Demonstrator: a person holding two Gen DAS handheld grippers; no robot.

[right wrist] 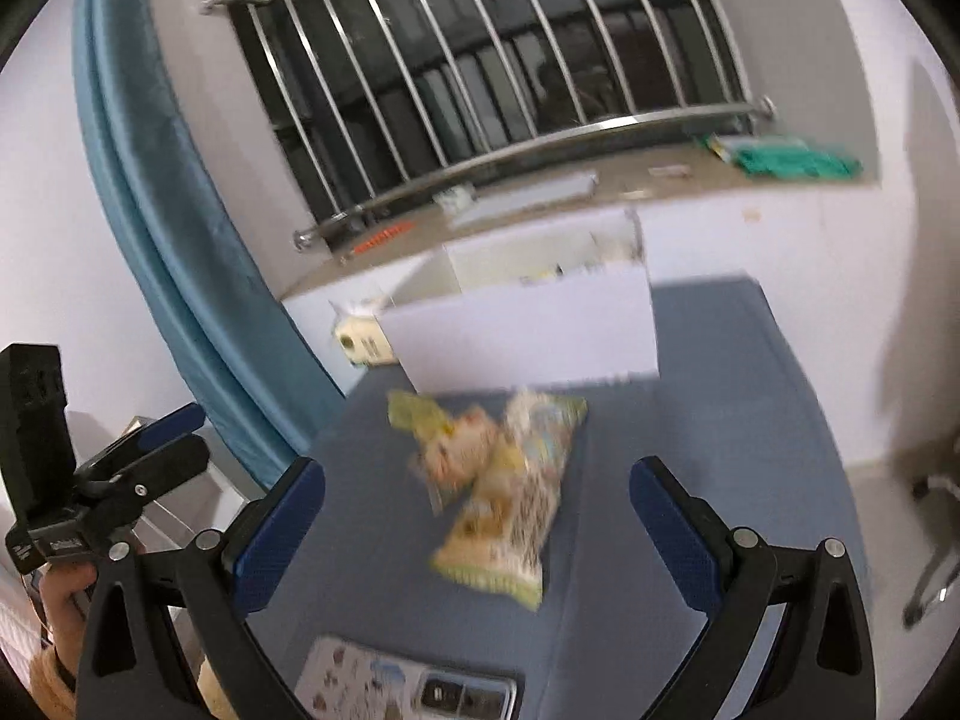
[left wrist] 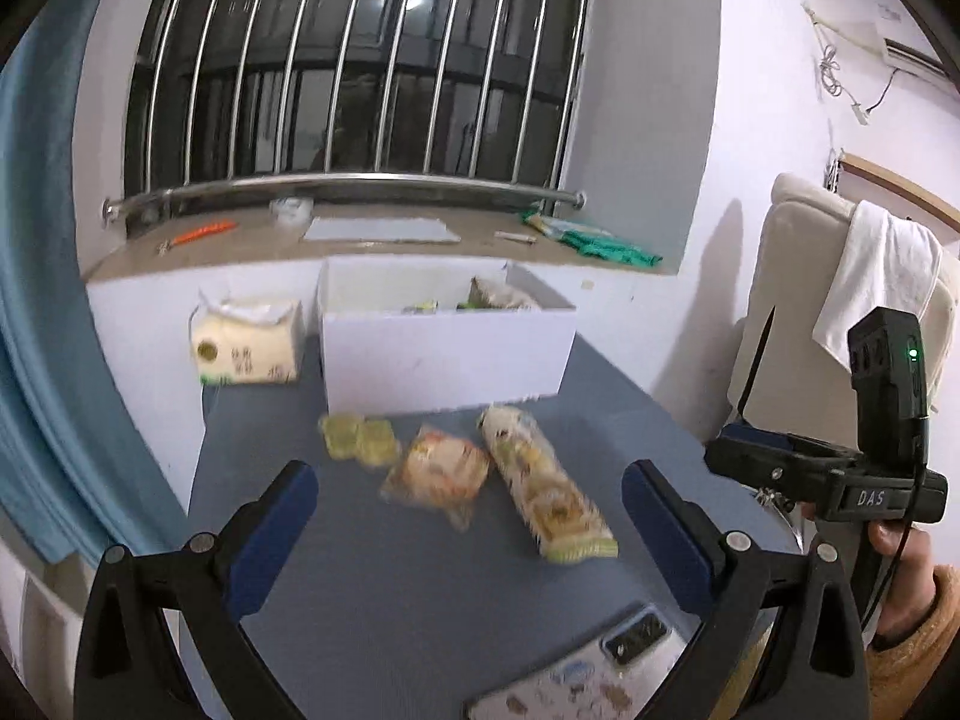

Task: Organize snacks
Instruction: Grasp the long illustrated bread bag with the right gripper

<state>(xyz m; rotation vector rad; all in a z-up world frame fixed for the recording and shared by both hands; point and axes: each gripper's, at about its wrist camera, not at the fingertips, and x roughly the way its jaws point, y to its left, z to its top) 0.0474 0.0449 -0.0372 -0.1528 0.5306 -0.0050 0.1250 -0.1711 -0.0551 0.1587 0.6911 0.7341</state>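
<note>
Bare blue table (left wrist: 372,612) lies open on the near side of the snack packets (left wrist: 543,480). The white box (left wrist: 444,354) blocks the far side, a tissue pack (left wrist: 246,342) stands to its left, and a phone (left wrist: 588,678) lies at the near edge.

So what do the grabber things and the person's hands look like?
Each gripper is black plastic with silver screws and two blue finger pads. The left gripper and right gripper look alike. From the left view, the right one's body reads "DAS", has a green light and a thin black cable. The hand wears a fuzzy tan sleeve.
</note>
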